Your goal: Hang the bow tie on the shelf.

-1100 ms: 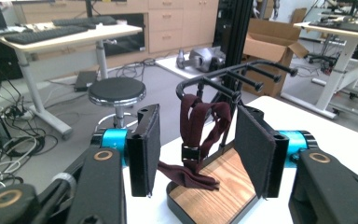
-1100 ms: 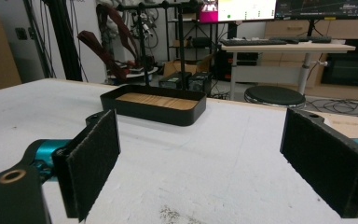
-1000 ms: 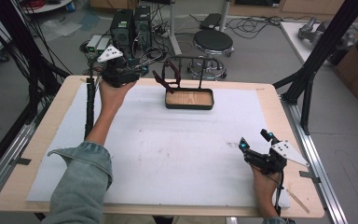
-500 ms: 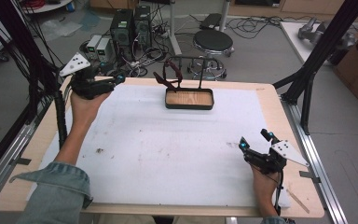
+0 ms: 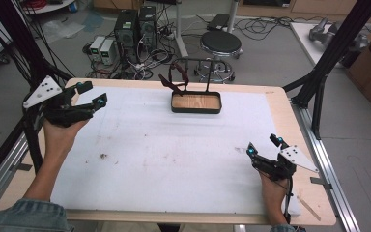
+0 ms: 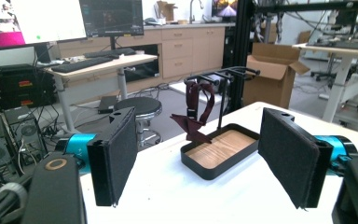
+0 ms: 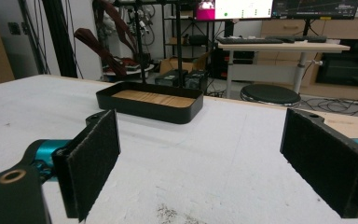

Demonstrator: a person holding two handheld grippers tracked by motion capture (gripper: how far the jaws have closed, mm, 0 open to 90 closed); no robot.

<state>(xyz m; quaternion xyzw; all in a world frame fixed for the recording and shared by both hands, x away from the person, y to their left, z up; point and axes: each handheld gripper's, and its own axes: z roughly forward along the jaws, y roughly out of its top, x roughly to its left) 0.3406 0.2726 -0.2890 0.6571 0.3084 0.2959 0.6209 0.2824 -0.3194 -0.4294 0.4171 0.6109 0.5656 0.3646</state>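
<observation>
A black tray with a wooden floor (image 5: pixel 196 110) stands at the far middle of the table, under a black rack (image 5: pixel 195 62). A dark red strap (image 5: pixel 176 77) hangs from the rack's left end, also seen as the strap (image 6: pixel 196 112) and the strap (image 7: pixel 103 46). My left gripper (image 5: pixel 92 93) is held open above the table's far left corner, nothing between its pads (image 6: pixel 116 154). My right gripper (image 5: pixel 263 145) rests open near the front right, its pads (image 7: pixel 93 161) bare. Both tray views, the tray (image 6: pixel 223 163) and the tray (image 7: pixel 149 111), lie well ahead of the jaws.
A white sheet (image 5: pixel 174 159) covers the wooden tabletop, with small dark specks (image 5: pixel 104 155) at the left. A round stool (image 5: pixel 221 44) and computer towers (image 5: pixel 135 26) stand on the floor beyond the far edge. Black frame posts (image 5: pixel 338 53) rise at both sides.
My left gripper has swung from near the rack leftward and back toward the table's far left corner, staying open. The right gripper has not moved.
</observation>
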